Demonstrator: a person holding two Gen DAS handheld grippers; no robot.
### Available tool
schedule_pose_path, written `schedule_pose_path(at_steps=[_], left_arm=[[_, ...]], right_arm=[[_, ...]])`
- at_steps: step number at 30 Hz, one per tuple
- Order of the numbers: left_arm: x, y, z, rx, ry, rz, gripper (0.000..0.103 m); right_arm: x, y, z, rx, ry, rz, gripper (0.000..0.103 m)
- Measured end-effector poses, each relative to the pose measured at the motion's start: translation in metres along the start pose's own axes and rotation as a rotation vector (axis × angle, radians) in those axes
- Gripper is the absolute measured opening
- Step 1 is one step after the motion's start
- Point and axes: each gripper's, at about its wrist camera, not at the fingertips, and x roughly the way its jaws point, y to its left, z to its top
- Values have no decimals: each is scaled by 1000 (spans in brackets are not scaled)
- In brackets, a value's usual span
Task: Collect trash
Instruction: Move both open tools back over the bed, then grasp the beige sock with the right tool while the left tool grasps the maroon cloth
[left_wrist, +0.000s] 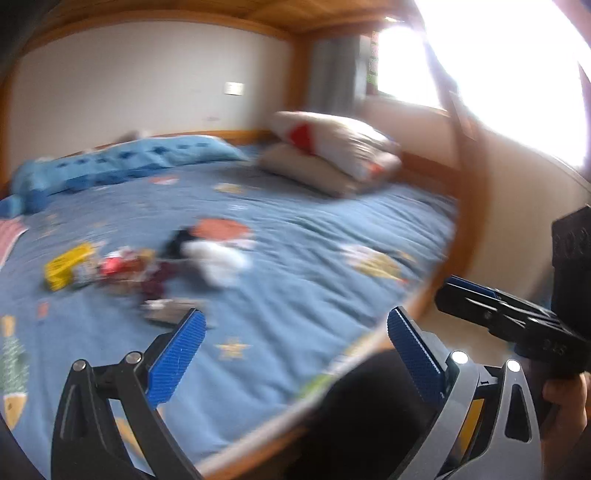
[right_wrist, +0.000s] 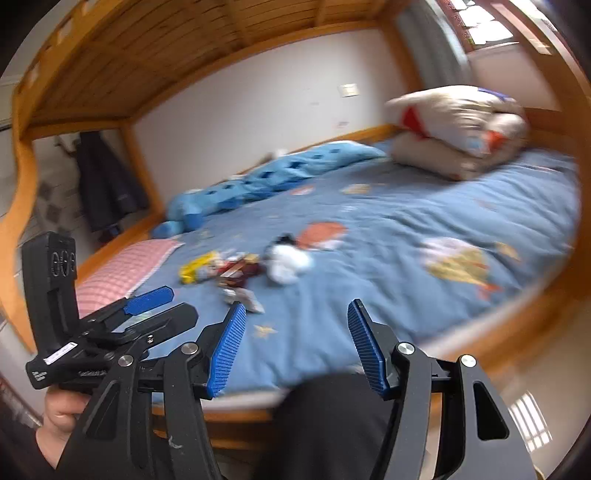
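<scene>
Trash (right_wrist: 236, 271) sits in a small heap on the blue bedsheet (right_wrist: 388, 229), and we see it ahead of both tools, well clear of either. Our left tool (left_wrist: 295, 332) has its blue pads spread apart with nothing between them; the heap lies beyond its left pad, up and to the left. Our right tool (right_wrist: 295, 325) stands apart too, empty, with the heap just past its left pad. We make out a yellow wrapper (left_wrist: 68, 266), red scraps (left_wrist: 122, 264) and a white crumpled wad (left_wrist: 218, 262) with something black behind it; blur hides the finer detail. Folded quilts (right_wrist: 461, 129) sit at the far end of the bed.
</scene>
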Motion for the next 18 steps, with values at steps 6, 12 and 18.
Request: schedule_pose_path(at_steps=[6, 12, 18], left_arm=[[1, 81, 2, -147, -12, 165, 99], [7, 131, -1, -226, -11, 239, 99], [25, 166, -6, -276, 16, 266, 99]], right_arm=[[78, 35, 15, -38, 61, 142, 57], [142, 61, 13, -121, 145, 175, 57], [197, 74, 5, -236, 236, 139, 57]])
